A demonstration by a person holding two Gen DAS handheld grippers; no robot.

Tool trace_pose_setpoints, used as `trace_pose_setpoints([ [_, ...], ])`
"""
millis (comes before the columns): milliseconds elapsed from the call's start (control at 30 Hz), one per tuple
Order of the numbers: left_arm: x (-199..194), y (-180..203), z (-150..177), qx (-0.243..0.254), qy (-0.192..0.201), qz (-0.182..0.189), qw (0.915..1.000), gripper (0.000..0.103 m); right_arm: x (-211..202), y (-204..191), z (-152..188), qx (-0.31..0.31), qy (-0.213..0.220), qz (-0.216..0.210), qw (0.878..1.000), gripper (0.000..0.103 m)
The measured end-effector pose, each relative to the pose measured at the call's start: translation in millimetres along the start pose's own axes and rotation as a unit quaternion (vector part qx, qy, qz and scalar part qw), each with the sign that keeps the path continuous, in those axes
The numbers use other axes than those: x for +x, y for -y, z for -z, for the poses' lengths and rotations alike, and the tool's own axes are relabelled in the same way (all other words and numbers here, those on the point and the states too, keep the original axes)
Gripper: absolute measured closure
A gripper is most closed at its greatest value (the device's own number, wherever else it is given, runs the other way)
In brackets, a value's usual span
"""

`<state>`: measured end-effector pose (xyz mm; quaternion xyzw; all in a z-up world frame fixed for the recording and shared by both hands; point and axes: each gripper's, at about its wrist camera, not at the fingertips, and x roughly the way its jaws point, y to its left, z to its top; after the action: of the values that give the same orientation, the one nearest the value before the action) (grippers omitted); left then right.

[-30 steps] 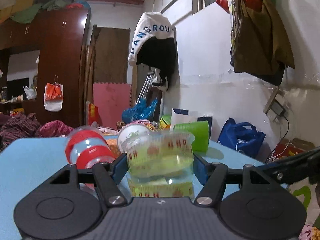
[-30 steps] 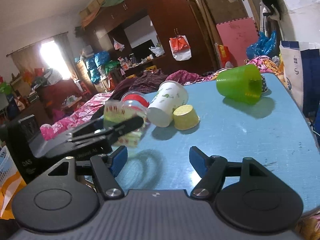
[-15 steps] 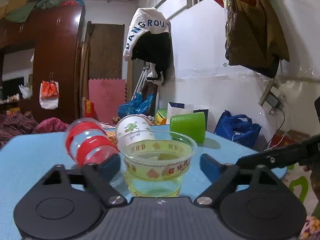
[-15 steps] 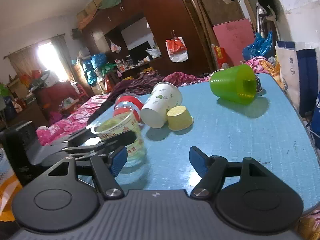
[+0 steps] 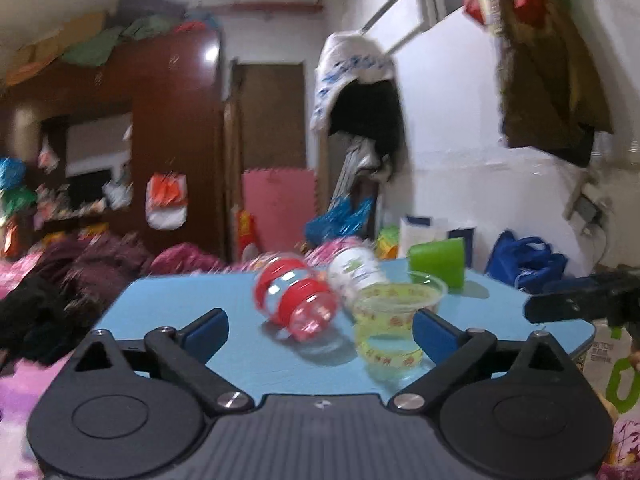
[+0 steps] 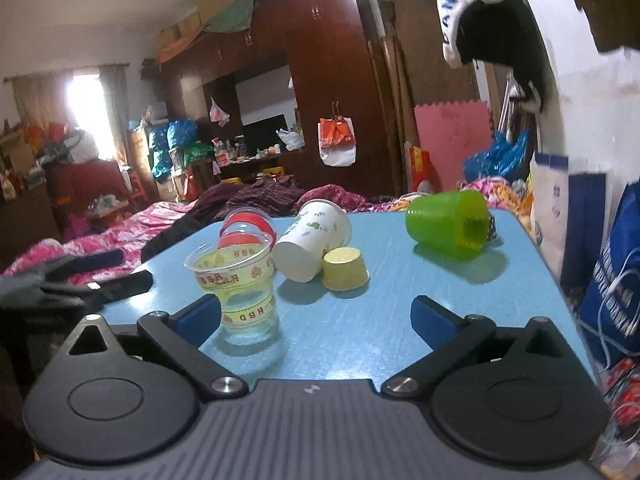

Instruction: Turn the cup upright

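A clear plastic cup with yellow bands (image 6: 238, 284) stands upright on the blue table (image 6: 400, 312); it also shows in the left wrist view (image 5: 390, 324). My left gripper (image 5: 320, 326) is open and empty, with the cup just inside its right finger. My right gripper (image 6: 316, 314) is open and empty, with the cup by its left finger. A red-banded clear cup (image 5: 298, 298), a white paper cup (image 6: 314, 242), a small yellow cup (image 6: 346, 270) and a green cup (image 6: 450, 222) lie on their sides.
The left gripper shows at the table's left edge in the right wrist view (image 6: 80, 280). A bed with pink bedding (image 6: 100, 236) lies beyond the table. Bags (image 6: 608, 264) stand at the right edge by the wall.
My left gripper let go of the yellow-banded cup, which now stands upright, then opened wide and drew back to the left. The right gripper shifted slightly and stayed open.
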<state>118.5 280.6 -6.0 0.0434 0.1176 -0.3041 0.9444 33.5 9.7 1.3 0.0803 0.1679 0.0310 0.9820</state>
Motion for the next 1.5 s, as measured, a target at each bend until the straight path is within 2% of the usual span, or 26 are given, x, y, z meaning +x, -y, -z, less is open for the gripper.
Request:
trace_pose_setpoints([
  [100,-8,0,-8,-0.017,-0.019,-0.002,0.9997,0.003,-7,-7,-2,-0.009,0.005,0.007,1.0,0.001],
  [333,1,21,-14,-0.005,-0.094,0.0,0.9956,0.003,-26,-22,-7,-0.029,0.01,0.034,0.999,0.001],
  [467,4,28,-14,-0.015,-0.107,0.009,0.9941,0.003,-30,-26,-12,-0.035,0.013,0.042,0.998,0.001],
  [867,5,37,-18,-0.007,-0.113,0.003,0.9936,0.003,-17,-11,-8,-0.015,-0.015,0.045,0.999,0.001],
  [1500,9,36,-19,-0.002,-0.113,-0.009,0.9936,0.003,-25,-11,-10,-0.027,-0.01,0.045,0.999,0.001],
])
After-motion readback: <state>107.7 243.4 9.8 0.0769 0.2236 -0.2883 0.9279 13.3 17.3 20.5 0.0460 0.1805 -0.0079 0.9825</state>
